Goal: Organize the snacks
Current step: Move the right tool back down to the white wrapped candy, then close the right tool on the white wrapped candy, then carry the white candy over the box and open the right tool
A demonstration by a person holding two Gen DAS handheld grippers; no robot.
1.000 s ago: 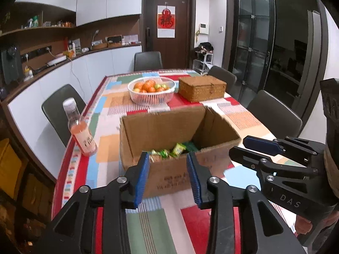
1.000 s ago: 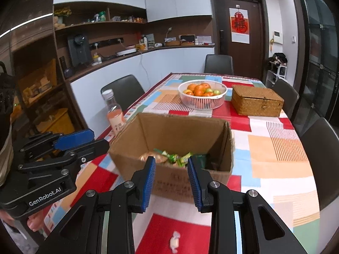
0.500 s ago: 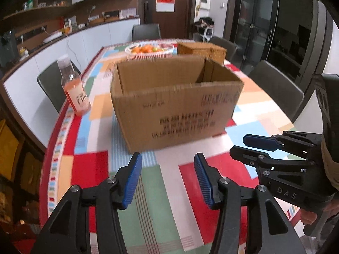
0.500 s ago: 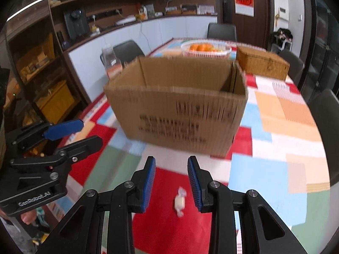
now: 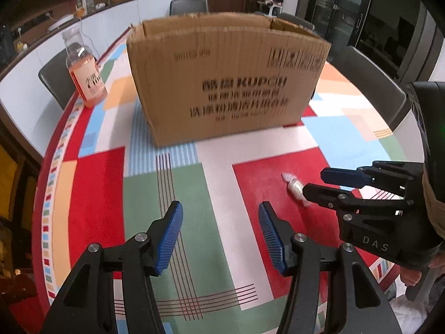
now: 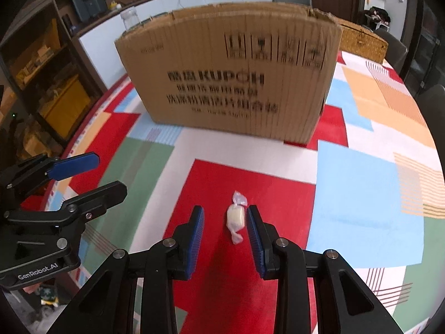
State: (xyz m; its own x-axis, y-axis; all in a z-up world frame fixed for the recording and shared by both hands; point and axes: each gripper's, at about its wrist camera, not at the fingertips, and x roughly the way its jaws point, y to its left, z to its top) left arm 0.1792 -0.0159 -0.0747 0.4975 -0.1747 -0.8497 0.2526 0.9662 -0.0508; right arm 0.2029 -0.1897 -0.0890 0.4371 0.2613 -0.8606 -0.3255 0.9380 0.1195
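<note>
Lying on red tablecloth (image 6: pixel 258 183), pale candy (image 6: pixel 235 217) in clear twisted wrapper

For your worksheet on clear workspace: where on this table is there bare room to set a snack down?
Free: the cloth between the cardboard box and the left tongs, and the blue patch right of the right tongs. Crowded: around the wrapped candy.
</note>
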